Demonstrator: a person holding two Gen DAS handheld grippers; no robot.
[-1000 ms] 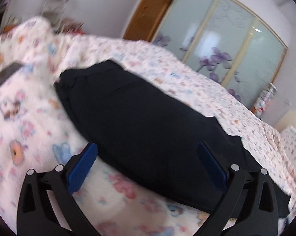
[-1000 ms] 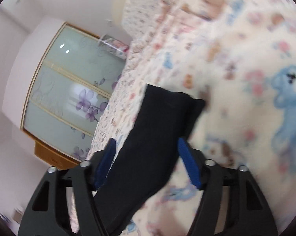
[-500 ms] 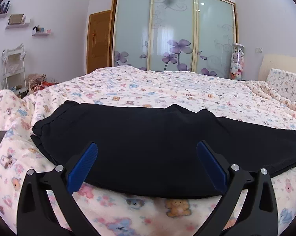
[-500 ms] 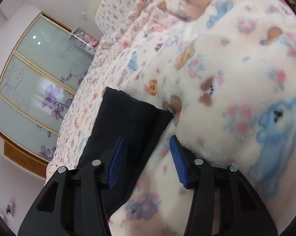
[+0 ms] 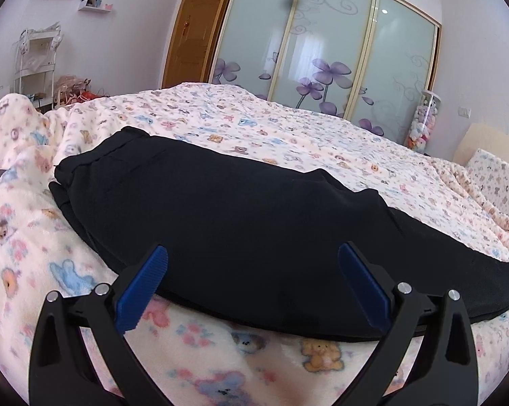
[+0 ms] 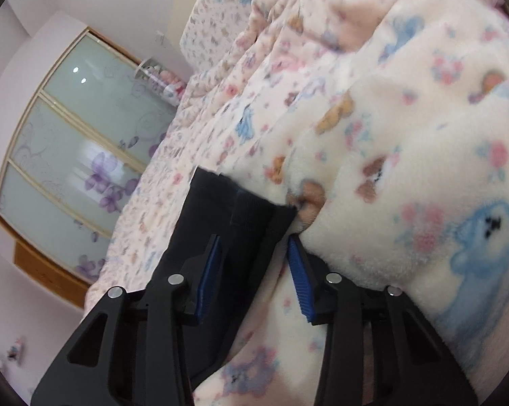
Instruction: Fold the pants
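Black pants lie folded lengthwise across the bed, waistband at the left, legs running off to the right. My left gripper is open and empty, hovering over the near edge of the pants' middle. In the right wrist view the leg cuffs lie on the fleece blanket. My right gripper is open, its jaws partly closed in, straddling the cuff end of the pants without pinching it.
The bed is covered by a cream fleece blanket with cartoon bears. A pillow sits at the far right. A glass-door wardrobe and a wooden door stand behind. A white shelf rack stands at the far left.
The right gripper has moved in over the cuff end and its jaws have narrowed around it. The left gripper view has swung level and then tilted slightly, staying open over the pants' middle.
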